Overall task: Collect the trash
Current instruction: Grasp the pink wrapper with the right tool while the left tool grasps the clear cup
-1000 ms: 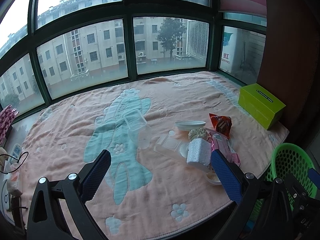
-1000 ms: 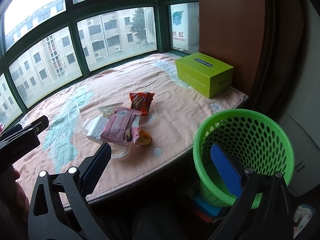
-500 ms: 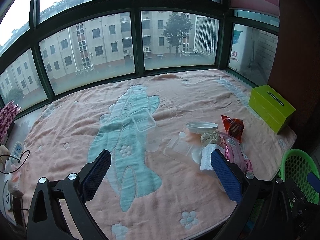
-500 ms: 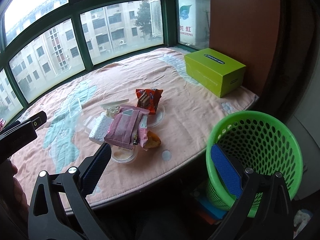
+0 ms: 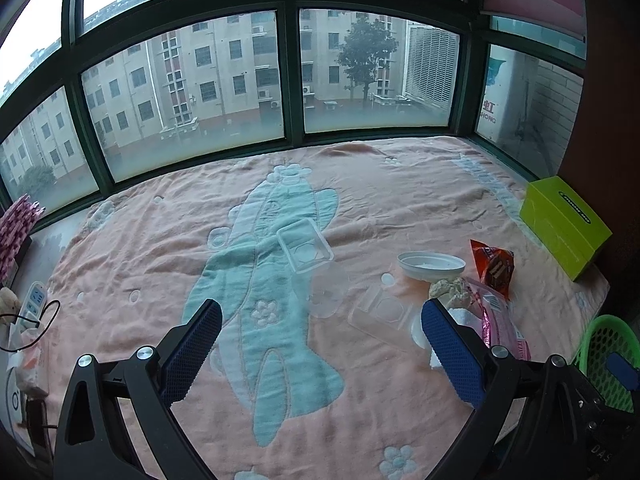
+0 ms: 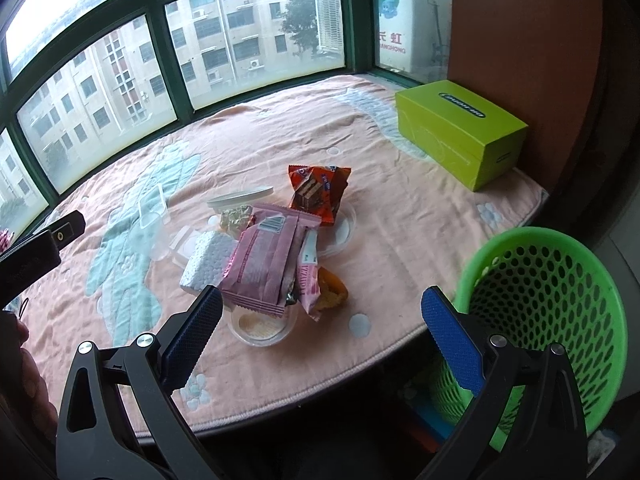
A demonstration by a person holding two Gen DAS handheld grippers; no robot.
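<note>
The green basket [image 6: 540, 320] stands off the blanket's [image 6: 248, 152] near edge, right of the trash. The pink wrapper [image 6: 268, 258] tops the pile mid-blanket: light, crinkly, probably slippery, best pinched at an edge. Left gripper [image 5: 320, 344] and right gripper [image 6: 320, 332] both gape empty.

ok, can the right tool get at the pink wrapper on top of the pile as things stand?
Probably yes. The right tool is open and empty, and the pink wrapper lies on top of the trash pile just ahead, with nothing over it.
</note>
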